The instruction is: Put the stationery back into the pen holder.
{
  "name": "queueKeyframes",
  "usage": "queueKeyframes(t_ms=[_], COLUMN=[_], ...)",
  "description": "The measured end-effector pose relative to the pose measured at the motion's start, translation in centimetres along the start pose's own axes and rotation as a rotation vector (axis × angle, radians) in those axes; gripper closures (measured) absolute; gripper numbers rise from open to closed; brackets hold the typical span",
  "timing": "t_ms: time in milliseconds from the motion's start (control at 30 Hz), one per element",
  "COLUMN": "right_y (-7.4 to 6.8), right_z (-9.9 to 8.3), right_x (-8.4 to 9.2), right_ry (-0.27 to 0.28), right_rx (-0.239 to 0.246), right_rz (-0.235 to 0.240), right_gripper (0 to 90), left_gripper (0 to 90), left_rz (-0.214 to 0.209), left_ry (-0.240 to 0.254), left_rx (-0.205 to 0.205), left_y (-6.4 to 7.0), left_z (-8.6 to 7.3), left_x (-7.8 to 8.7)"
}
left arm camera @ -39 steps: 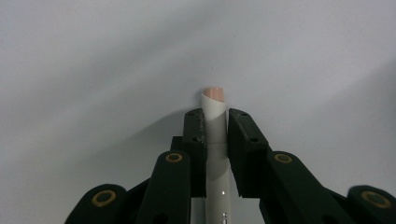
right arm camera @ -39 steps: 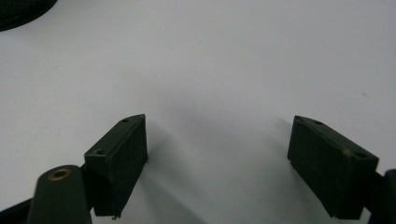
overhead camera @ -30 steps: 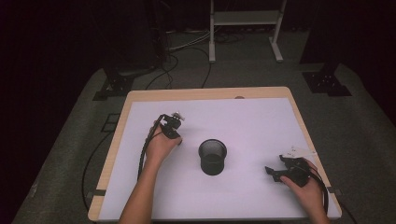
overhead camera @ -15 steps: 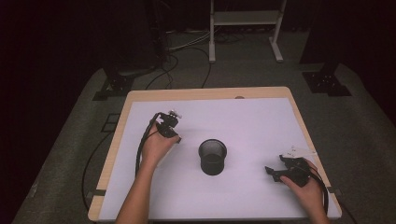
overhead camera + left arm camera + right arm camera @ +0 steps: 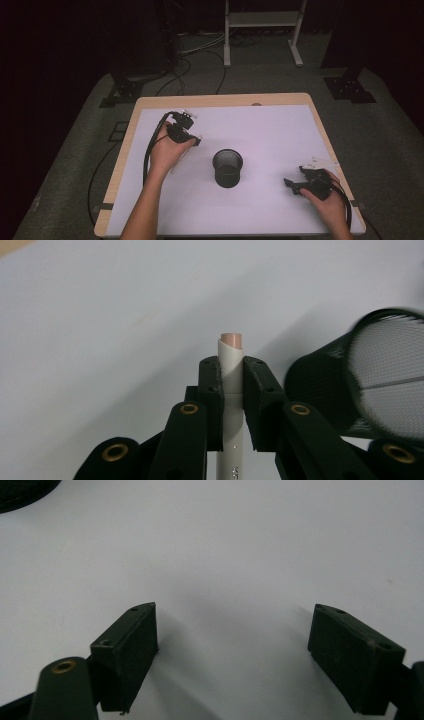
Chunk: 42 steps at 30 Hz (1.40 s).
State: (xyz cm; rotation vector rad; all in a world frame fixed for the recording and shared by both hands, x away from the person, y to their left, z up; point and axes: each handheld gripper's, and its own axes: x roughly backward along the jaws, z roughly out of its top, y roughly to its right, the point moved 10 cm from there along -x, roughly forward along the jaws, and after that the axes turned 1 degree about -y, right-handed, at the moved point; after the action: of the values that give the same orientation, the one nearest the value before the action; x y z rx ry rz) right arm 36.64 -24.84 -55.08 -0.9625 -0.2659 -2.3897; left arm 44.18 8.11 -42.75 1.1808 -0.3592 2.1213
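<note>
A white stick (image 5: 231,390) with a pink tip is clamped between the jaws of my left gripper (image 5: 231,367), pointing away over the white table. In the high view my left gripper (image 5: 192,139) hovers left of a black mesh cup (image 5: 227,168), and the stick (image 5: 180,161) slants down under the hand. The cup (image 5: 380,380) looms close at the right of the left gripper view. My right gripper (image 5: 294,184) rests near the table's front right, jaws wide apart (image 5: 232,645) with bare table between them.
The white table top (image 5: 270,130) has a wooden rim (image 5: 220,100). A small clear scrap (image 5: 320,162) lies just behind my right hand. Cables trail from both grippers. Stand legs and dark floor lie beyond the far edge.
My left hand has drifted slightly up and away from the cup with the stick still held. The right gripper has stayed where it was.
</note>
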Motion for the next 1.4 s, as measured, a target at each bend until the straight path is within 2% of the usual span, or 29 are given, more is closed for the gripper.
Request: queueKeyframes(t_ms=[367, 500, 1100, 1333, 1400], right_y=[0.1, 0.0, 0.1, 0.1, 0.1], right_z=[0.0, 0.0, 0.0, 0.0, 0.0], right_x=[0.0, 0.0, 0.0, 0.0, 0.0], right_ry=[0.001, 0.002, 0.003, 0.003, 0.003], right_rx=[0.004, 0.004, 0.005, 0.005, 0.005], right_rz=[-0.002, -0.002, -0.002, -0.002, -0.002], right_gripper=[18.6, 18.6, 18.6, 18.6, 18.6], left_gripper=[78.5, 78.5, 78.4, 78.4, 78.3], left_rz=[-0.085, -0.106, -0.181, -0.206, -0.202], left_ry=[0.120, 0.135, 0.207, 0.240, 0.236], left_rx=[-0.072, -0.094, -0.171, -0.191, -0.197], left_y=[4.3, 5.6, 10.6, 11.7, 11.7], left_z=[3.4, 4.3, 7.7, 8.6, 8.6], left_x=[2.6, 2.8, 0.8, -0.6, -1.0])
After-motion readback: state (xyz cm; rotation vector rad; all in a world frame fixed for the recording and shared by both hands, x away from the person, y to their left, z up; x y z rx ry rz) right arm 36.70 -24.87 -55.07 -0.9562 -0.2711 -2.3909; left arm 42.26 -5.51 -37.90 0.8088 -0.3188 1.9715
